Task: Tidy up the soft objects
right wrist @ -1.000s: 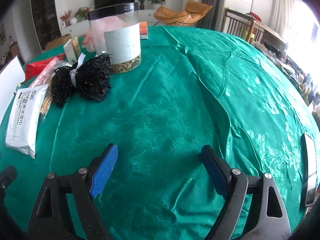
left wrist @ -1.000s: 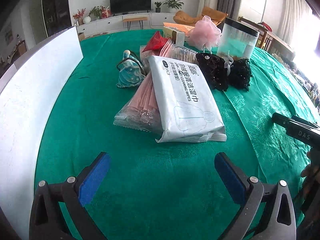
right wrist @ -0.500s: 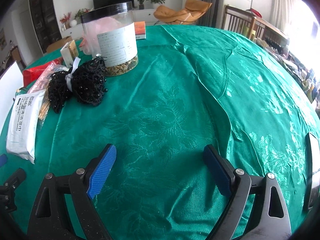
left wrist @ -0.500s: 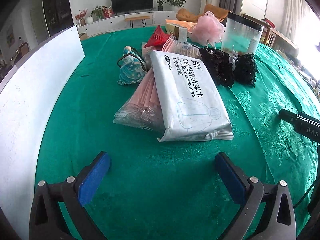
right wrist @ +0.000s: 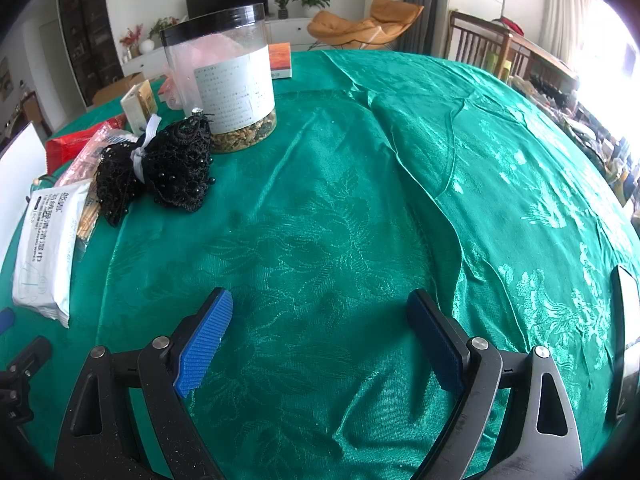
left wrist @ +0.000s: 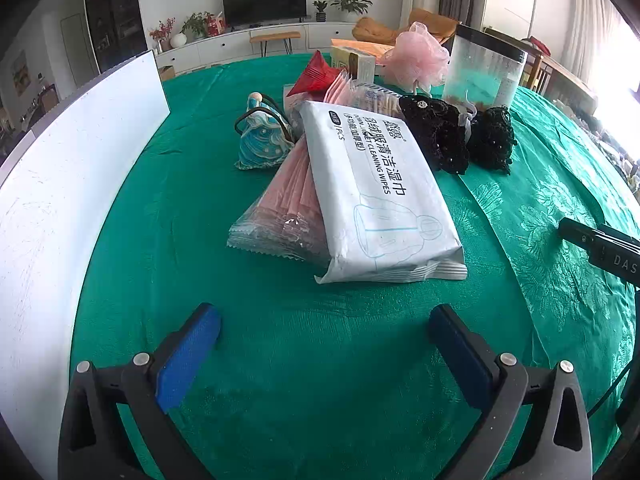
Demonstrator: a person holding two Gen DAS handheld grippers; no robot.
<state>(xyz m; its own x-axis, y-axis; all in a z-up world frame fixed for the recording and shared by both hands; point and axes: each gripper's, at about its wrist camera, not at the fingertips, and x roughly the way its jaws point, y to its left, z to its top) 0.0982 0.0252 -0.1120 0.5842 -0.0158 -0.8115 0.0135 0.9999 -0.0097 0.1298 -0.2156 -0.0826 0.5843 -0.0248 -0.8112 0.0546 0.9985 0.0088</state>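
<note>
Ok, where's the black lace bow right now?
In the left wrist view the black lace bow lies right of centre on the green cloth, its left half touching the wipes pack, just in front of the clear jar.

Counter cloth (right wrist: 360, 208): green, woven floral pattern; you see creases running across it on the right.
White board (left wrist: 72, 184): stands upright along the counter's left edge.
Clear jar (right wrist: 224, 80): black lid, white label, dried bits at the bottom; upright, just behind the black lace item.
Small carton (right wrist: 138, 106): upright, left of your jar.
Orange-covered box (right wrist: 280, 60): lies flat behind the jar.
Television (left wrist: 264, 2): dark screen on the far wall, above a white cabinet.
Orange chair (right wrist: 364, 26): beyond the counter, near potted plants.
</note>
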